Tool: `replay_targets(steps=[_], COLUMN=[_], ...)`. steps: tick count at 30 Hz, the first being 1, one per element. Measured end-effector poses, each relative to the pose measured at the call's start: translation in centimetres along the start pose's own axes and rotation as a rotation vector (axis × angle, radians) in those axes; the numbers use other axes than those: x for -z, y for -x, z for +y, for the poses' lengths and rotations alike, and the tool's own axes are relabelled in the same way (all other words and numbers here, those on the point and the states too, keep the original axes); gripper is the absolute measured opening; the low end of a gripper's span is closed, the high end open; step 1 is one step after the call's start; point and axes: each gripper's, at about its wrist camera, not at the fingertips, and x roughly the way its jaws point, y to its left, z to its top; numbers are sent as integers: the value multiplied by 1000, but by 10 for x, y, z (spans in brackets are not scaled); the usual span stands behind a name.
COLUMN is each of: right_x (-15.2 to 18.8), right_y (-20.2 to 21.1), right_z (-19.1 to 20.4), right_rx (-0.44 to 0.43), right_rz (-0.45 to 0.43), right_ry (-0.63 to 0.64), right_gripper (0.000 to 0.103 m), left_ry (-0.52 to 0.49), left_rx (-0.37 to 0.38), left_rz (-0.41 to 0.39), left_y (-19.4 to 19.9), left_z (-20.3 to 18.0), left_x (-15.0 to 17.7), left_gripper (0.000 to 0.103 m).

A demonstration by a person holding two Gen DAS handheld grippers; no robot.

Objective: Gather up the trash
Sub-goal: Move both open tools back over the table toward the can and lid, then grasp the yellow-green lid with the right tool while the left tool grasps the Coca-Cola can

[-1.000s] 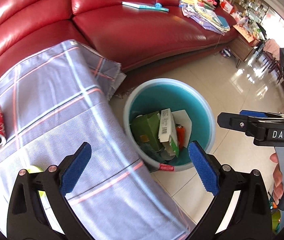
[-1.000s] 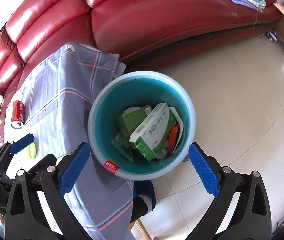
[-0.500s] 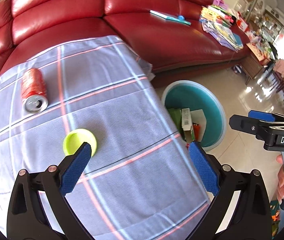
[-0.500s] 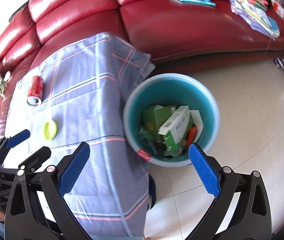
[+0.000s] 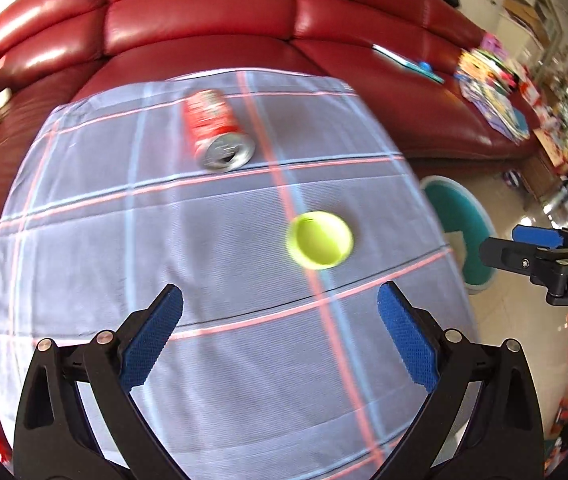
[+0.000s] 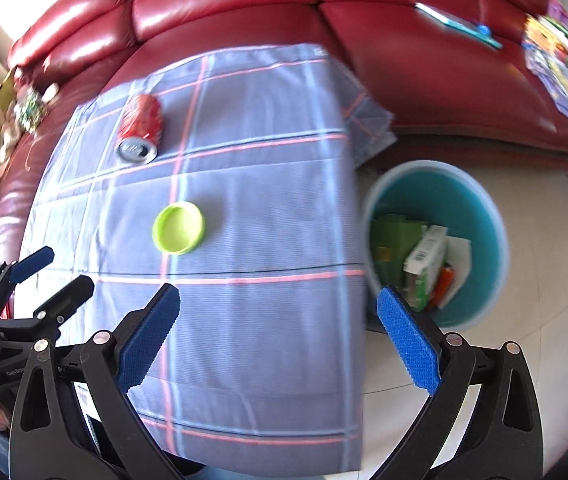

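Observation:
A red soda can (image 5: 216, 132) (image 6: 140, 126) lies on its side at the far part of the table, which wears a blue plaid cloth (image 5: 203, 260) (image 6: 251, 200). Nearer lies a lime-green round lid (image 5: 320, 240) (image 6: 179, 229). My left gripper (image 5: 279, 340) hovers open above the cloth, short of the lid and can. The right gripper (image 6: 279, 340) is open over the table's right edge, with nothing between its fingers. A teal bin (image 6: 472, 208) (image 5: 460, 216) with cartons and paper stands on the floor right of the table.
A red leather sofa (image 5: 284, 20) (image 6: 324, 8) curves behind the table, with a book (image 6: 458, 26) and a stack of papers (image 6: 560, 64) on its seat. Toys and clutter (image 6: 7, 104) sit at the sofa's left end. Glossy tiled floor (image 6: 544, 300) surrounds the bin.
Both grippers have swung left, away from the bin and over the table. The can and the green lid have come toward the middle of both views. Both stay open.

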Motion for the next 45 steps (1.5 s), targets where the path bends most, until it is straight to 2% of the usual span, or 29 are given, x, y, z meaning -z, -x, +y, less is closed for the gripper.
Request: replay_targets(steps=[7,12,16,27,34,41,45], right_x=[-7,-12,-15,-25,-28,-33,-33], right_y=[-28,-43,-54,-85,-104,-120,-124], right_z=[50,69,77,80,98,107,107], right_rx=[-26,-34,-41,10,59,111,99], right_rz=[39,59,77,85,77,73,76], right_ry=[58,72,71,63,125,166,170], right_gripper=[99,99,99,99,99,82,76], left_ry=[63,70,63,80,118,120,124], left_rx=[-52,-69,-74,-93,-106,-108,-108], left_rz=[-7,-6,-2,16,29,30,29], left_y=[2,-3,-12,-32,-40,-42,-43], left_z=[49,63,68,95,118,124,125], left_x=[13,16,14,8,9,6,3], left_gripper=[94,94,94,94,94,94,94])
